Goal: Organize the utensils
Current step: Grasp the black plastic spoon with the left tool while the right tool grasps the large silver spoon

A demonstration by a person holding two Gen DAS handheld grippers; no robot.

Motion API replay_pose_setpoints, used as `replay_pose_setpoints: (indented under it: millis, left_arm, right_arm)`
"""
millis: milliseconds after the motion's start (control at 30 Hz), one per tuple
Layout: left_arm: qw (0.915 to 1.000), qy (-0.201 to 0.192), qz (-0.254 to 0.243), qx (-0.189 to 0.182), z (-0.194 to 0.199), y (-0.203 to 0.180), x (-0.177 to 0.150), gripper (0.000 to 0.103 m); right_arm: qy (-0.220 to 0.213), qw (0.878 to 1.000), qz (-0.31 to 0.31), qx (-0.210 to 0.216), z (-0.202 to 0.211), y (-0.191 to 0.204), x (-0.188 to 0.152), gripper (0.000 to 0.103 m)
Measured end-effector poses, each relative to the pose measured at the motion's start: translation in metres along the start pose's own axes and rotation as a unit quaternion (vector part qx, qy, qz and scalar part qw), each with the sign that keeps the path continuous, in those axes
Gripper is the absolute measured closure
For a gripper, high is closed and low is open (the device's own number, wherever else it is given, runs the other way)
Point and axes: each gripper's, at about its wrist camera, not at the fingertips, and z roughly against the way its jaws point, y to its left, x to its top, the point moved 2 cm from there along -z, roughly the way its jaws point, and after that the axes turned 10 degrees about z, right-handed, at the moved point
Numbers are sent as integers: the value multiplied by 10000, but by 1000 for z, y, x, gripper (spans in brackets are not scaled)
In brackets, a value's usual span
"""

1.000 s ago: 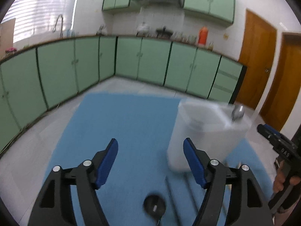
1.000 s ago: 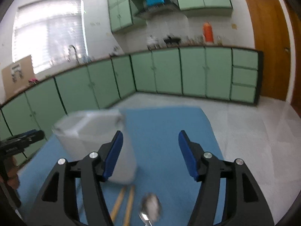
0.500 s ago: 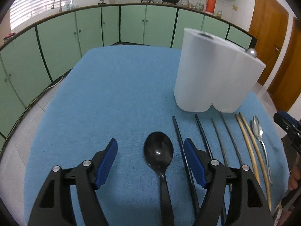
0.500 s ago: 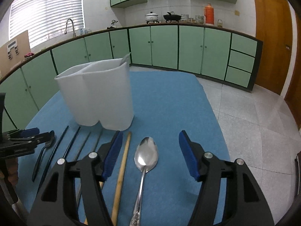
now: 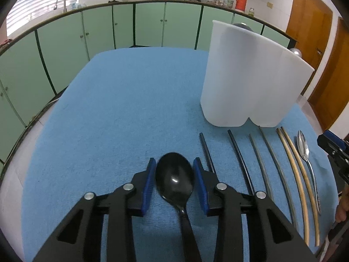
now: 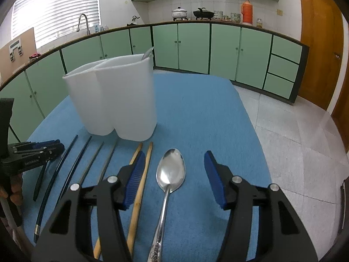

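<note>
Two grippers are in view over a surface (image 5: 113, 109) covered in blue cloth. Landmark: the white holder (image 5: 250, 80), standing upright on the cloth with two compartments; a metal spoon bowl shows above its rim in the right wrist view, though which compartment it sits in cannot be told. Left gripper (image 5: 174, 181): jaws drawn narrow around the bowl of a black spoon (image 5: 174, 179), pads just beside or touching its edges; contact cannot be confirmed. This spoon lies in front of the holder, to its left. Right gripper (image 6: 174, 179): jaws wide, straddling the bowl of a silver spoon (image 6: 171, 172) without touching it; this spoon lies in front of the holder, to its right. Between the two spoons, in front of the holder, lie four dark chopsticks (image 5: 240, 157) and two wooden chopsticks (image 5: 294, 170), roughly parallel, all flat on the cloth.
</note>
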Motion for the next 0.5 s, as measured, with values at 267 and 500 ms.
replay_pose_setpoints:
  millis: [267,500]
  left_arm:
    - [9995,-261,-80,-180,16,-5,-3,69]
    - [9986,-421,-217,-227,23,-8,-4,69]
  right_arm:
    - [315,9995,39,30,-11,2,1,59]
    - [551,9983,-50,182,-28,5,6,60]
